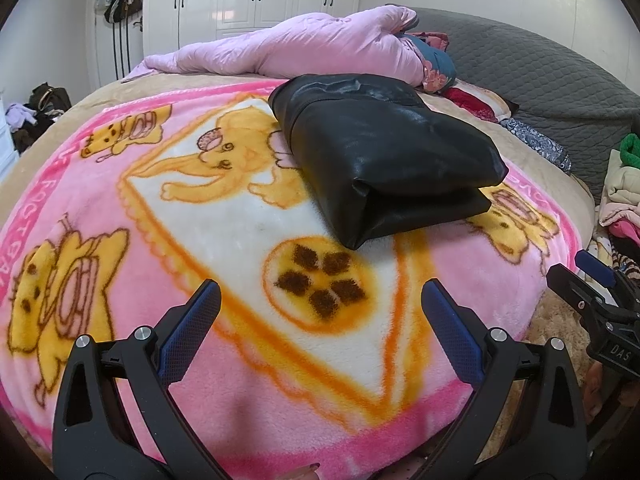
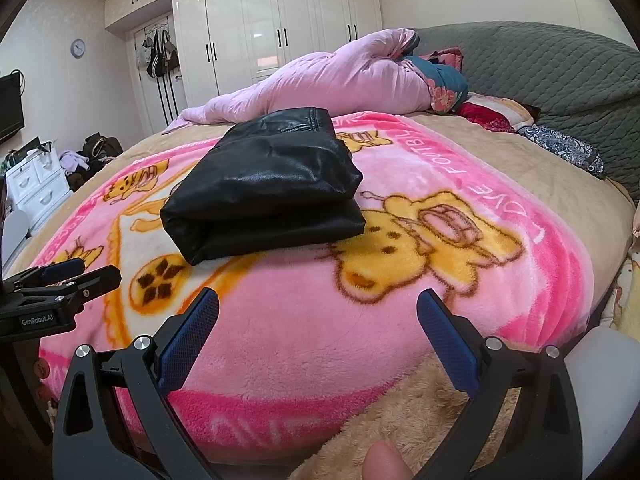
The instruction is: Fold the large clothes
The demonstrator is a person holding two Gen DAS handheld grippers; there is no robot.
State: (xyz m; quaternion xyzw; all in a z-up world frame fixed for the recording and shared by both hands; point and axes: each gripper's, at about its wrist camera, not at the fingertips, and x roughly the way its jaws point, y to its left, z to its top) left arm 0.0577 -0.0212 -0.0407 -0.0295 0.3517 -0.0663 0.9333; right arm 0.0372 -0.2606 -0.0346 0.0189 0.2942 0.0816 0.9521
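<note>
A black leather garment (image 1: 384,152) lies folded into a thick rectangle on the pink cartoon blanket (image 1: 120,216) that covers the bed. It also shows in the right wrist view (image 2: 264,184), left of centre. My left gripper (image 1: 320,300) is open and empty, held above the blanket short of the garment. My right gripper (image 2: 318,308) is open and empty near the bed's front edge. Each gripper shows at the edge of the other's view: the right gripper (image 1: 592,280) and the left gripper (image 2: 64,276).
A rolled pink duvet (image 1: 304,48) and pillows (image 2: 496,114) lie at the far side of the bed by the grey headboard (image 2: 540,64). A clothes pile (image 1: 624,196) sits at the right. White wardrobes (image 2: 280,20) stand behind, a white drawer unit (image 2: 36,188) at the left.
</note>
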